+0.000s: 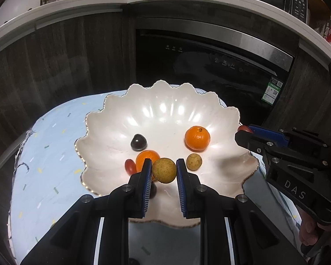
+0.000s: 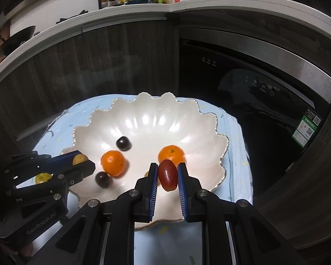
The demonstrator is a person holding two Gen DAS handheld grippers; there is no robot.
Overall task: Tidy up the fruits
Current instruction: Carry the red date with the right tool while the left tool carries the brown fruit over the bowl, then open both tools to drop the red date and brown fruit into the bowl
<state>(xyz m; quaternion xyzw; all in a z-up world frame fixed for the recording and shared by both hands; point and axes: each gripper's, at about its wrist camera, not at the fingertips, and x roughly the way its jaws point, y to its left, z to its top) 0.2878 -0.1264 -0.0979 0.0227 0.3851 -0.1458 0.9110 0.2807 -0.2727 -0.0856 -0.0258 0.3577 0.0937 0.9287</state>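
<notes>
The right gripper (image 2: 167, 174) clamped a red grape tomato (image 2: 167, 175) between its blue pads, held over the near rim of the white bowl (image 2: 147, 121). Inside lay two oranges (image 2: 112, 162) (image 2: 171, 153) and two dark fruits (image 2: 123, 143) (image 2: 102, 179). At the left, the left gripper (image 2: 78, 161) pinched a tan fruit (image 2: 78, 159) at the bowl's edge. Pale blue cloth (image 2: 236, 132) lay beneath.

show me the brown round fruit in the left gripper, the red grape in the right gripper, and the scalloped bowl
brown round fruit (image 1: 164, 170), left wrist view, middle of its speckled skin
red grape (image 2: 167, 175), right wrist view, centre of its glossy side
scalloped bowl (image 1: 165, 110), left wrist view, bare inner wall at the back
</notes>
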